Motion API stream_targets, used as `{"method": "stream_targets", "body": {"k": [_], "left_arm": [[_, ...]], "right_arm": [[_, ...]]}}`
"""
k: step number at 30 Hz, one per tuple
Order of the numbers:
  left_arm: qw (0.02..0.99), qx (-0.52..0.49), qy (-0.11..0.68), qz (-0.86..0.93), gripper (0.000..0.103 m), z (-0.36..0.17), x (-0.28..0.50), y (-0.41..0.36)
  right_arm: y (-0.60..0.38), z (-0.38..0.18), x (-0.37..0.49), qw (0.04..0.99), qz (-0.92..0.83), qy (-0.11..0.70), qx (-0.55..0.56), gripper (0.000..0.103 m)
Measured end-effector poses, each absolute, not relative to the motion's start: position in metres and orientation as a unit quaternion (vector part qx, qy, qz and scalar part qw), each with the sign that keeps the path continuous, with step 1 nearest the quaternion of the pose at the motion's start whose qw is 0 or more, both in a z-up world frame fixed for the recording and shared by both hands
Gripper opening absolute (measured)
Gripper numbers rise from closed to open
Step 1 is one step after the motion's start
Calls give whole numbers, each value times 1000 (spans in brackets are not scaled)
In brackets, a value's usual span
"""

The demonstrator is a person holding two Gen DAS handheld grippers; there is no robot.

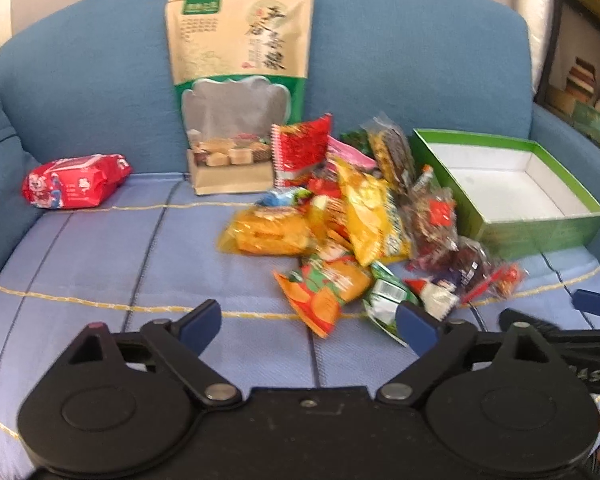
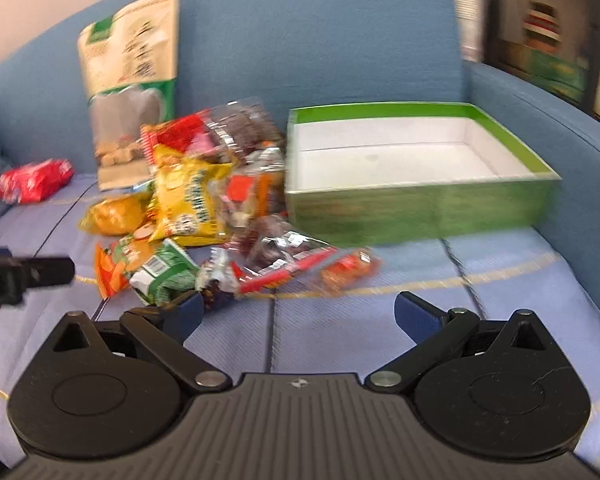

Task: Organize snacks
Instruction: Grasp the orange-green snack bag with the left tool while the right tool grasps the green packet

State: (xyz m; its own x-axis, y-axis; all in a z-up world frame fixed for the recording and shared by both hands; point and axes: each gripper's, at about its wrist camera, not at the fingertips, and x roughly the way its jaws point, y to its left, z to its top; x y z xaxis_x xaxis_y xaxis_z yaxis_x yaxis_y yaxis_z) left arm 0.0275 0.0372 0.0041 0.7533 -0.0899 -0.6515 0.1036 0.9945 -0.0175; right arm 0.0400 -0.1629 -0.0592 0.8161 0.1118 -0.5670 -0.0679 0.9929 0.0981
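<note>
A pile of small snack packets [image 1: 352, 224] lies on the sofa seat, also in the right wrist view [image 2: 204, 216]. A green box [image 1: 540, 232] with a white inside stands open and empty to the pile's right, and shows in the right wrist view [image 2: 420, 208]. A tall beige pouch [image 1: 240, 80] leans on the backrest. A red pack [image 1: 76, 186] lies far left. My left gripper [image 1: 310, 326] is open and empty, just short of the pile's near edge. My right gripper [image 2: 300, 316] is open and empty, in front of the box and the pile.
The sofa has a blue backrest [image 1: 400, 60] and armrests on both sides. The seat wears a light blue cover [image 1: 120, 260] with yellow lines. Shelves [image 1: 588, 92] stand behind the right armrest. The right gripper's arm shows at the left wrist view's right edge [image 1: 560, 332].
</note>
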Motion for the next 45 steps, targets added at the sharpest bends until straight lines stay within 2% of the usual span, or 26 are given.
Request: {"method": "stream_targets", "body": {"k": [4,7,11,12,18,23,28,29,31,38,40,41,42,43,44,45], "left_arm": [[939,15,341,-51,103,14,33,49],[939,19,337,-62,98,21,37,54],[938,13,338,-73,77,23,43,61],[937,5,342,-72,65,23,47,63],[929,-7,359,-88,54,19,53,64],[923,32,366,-112,54,2,69,52],[898,97,401,-152,58,-36,118,24],[893,105,410,-154,62,-42,126,21],[888,103,417,-165,66,-49,137,22],[881,65,431,-184,67,-51,138,41],[880,49,435,-185,73,-52,139,44],[877,39,441,-184,78,-53,142,44],[877,34,446,-179,94,-54,144,41],[877,34,447,-172,100,-56,146,38],[879,38,445,-169,100,-58,147,35],[881,48,439,-168,98,-59,145,30]], "right_arm": [[-140,-63,70,954,74,292,12,103],[-130,-62,85,956,82,282,-7,103],[-122,-57,88,943,168,285,25,103],[-115,-59,87,940,187,284,12,103],[-84,-88,102,931,202,295,-72,103],[-88,-88,73,920,211,296,-148,103],[-99,-77,55,924,217,300,-98,103],[-99,-74,55,922,226,303,-80,103],[-94,-72,59,920,236,306,-60,103],[-73,-87,97,929,153,337,-33,103],[-75,-91,96,932,147,328,-35,103],[-76,-91,92,934,147,323,-40,96],[-80,-91,90,935,148,320,-41,92],[-83,-91,87,936,150,317,-40,83],[-87,-90,84,936,152,317,-34,75],[-91,-90,82,936,154,317,-26,71]]}}
